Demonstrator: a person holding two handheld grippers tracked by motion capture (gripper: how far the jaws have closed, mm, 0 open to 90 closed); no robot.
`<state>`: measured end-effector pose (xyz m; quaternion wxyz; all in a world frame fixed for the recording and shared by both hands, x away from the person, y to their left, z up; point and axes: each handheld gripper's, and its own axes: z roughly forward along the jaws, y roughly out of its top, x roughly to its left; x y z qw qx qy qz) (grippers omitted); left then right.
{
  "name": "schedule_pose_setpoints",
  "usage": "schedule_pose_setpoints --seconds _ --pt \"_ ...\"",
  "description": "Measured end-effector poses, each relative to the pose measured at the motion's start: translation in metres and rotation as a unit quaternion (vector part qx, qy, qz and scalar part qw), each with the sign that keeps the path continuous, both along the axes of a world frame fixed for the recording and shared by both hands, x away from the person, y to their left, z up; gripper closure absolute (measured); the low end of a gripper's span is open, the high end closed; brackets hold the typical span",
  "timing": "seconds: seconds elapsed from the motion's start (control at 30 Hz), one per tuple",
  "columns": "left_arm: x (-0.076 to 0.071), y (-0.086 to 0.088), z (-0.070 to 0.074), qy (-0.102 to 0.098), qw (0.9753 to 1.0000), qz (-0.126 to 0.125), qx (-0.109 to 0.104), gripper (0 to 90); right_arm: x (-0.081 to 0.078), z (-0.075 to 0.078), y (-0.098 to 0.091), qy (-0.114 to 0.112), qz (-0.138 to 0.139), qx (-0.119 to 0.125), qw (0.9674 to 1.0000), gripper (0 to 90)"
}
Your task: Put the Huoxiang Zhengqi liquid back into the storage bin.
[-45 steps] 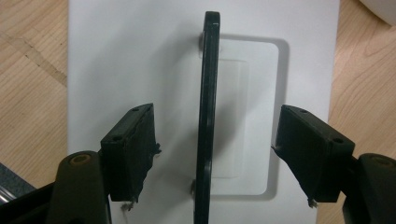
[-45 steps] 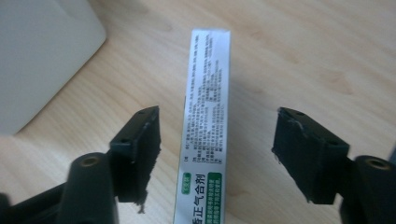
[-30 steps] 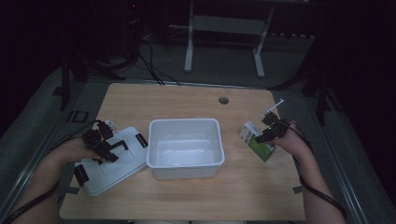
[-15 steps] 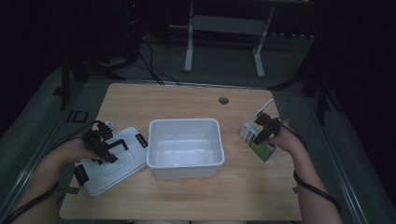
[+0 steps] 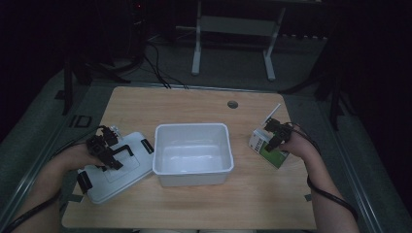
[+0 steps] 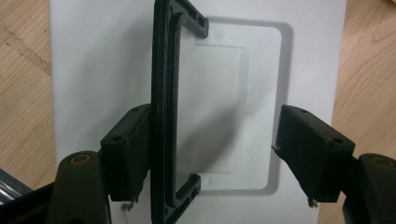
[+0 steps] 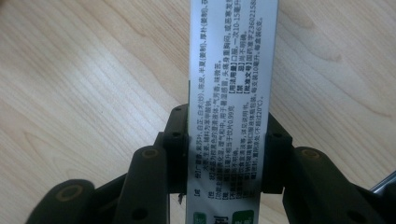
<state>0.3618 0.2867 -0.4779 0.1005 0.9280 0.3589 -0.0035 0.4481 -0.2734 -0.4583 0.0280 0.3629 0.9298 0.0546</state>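
Note:
A white lid point(image 5: 116, 170) with a black handle point(image 5: 122, 151) lies flat at the table's left. My left gripper point(image 5: 108, 151) hovers over it, open. In the left gripper view the handle point(image 6: 164, 93) stands between the jaws of the left gripper point(image 6: 219, 135), against the left pad, with the right pad well clear of it. A small white and green carton point(image 5: 272, 151) stands at the table's right. My right gripper point(image 5: 273, 136) has just been closing its jaws; in the right gripper view both pads of the right gripper point(image 7: 226, 135) press on the printed carton point(image 7: 233, 56).
An open white plastic bin point(image 5: 192, 153) sits mid-table between the lid and the carton. A round cable hole point(image 5: 232, 104) lies near the wooden table's far edge. Metal stand legs point(image 5: 197, 58) and cables are on the dark floor beyond.
The right hand has shifted slightly left onto the carton, and its jaws have come in against the carton's sides. The left hand and the lid have not moved.

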Motion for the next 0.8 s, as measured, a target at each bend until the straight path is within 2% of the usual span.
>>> schedule_pose_setpoints --seconds 0.17,0.33,0.5,0.53,0.6,0.73,0.8 --pt "-0.001 0.001 0.0 0.002 1.0 0.0 0.001 28.9 -0.005 0.009 -0.001 0.004 0.039 -0.003 0.9992 63.3" --pt "-0.001 0.001 0.0 0.001 1.0 0.002 0.0 28.9 -0.012 0.019 0.0 0.011 0.087 -0.006 0.9961 63.2" --pt "-0.001 0.002 0.001 0.001 1.0 0.002 0.002 28.9 -0.023 0.028 0.005 0.01 0.153 -0.006 0.9882 63.3" --pt "-0.001 0.002 0.001 0.0 1.0 0.002 0.003 29.0 -0.025 0.03 0.007 0.005 0.162 -0.008 0.9867 63.3" --pt "-0.001 0.002 0.002 0.001 1.0 0.003 0.004 29.0 -0.03 0.034 0.011 0.011 0.181 -0.016 0.9834 63.3" --pt "0.0 0.001 0.002 -0.001 1.0 0.001 0.002 28.9 -0.037 0.043 0.018 0.007 0.209 -0.034 0.9773 63.3" --pt "0.0 0.0 0.002 -0.001 1.0 -0.002 0.003 28.9 -0.041 0.049 0.022 0.004 0.223 -0.035 0.9742 63.3"
